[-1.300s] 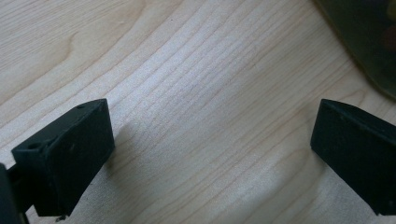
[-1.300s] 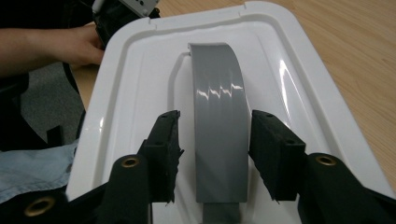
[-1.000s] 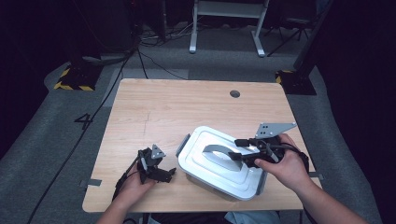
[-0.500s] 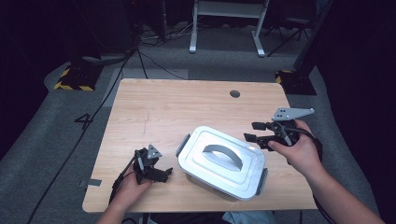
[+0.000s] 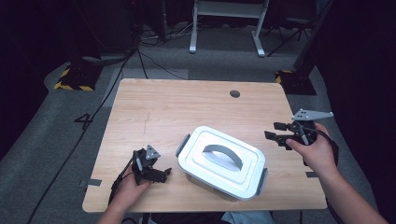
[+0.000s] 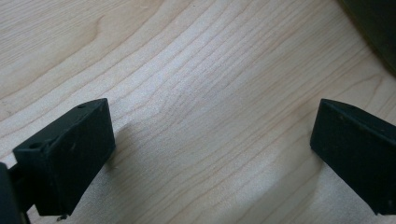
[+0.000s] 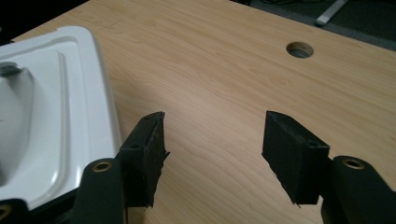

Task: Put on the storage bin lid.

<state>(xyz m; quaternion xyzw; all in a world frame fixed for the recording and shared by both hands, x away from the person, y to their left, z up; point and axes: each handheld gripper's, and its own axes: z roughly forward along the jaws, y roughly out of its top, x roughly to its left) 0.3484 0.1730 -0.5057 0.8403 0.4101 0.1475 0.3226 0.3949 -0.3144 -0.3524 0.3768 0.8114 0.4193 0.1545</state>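
A white lidded box (image 5: 219, 161) with a grey handle (image 5: 223, 154) stands on the wooden table (image 5: 187, 112), near its front edge. My right gripper (image 5: 272, 130) hovers to the right of the box, apart from it. Its jaws have just been opening and nothing is between them. In the right gripper view the right gripper (image 7: 212, 140) stands over bare wood, with the box lid (image 7: 51, 107) to its left. My left gripper (image 5: 166, 172) rests low on the table left of the box. In the left gripper view the left gripper (image 6: 212, 154) is open over bare wood.
A round cable hole (image 5: 235, 94) sits in the table's far right part, also seen as the hole (image 7: 299, 49) ahead of the right jaws. A cable (image 5: 93, 121) runs across the grey floor left of the table. A white stand (image 5: 224, 28) is behind it.
My right gripper has moved from over the box's handle out to the right, off the box, and its jaws stand wider. The left gripper and the box have stayed put.
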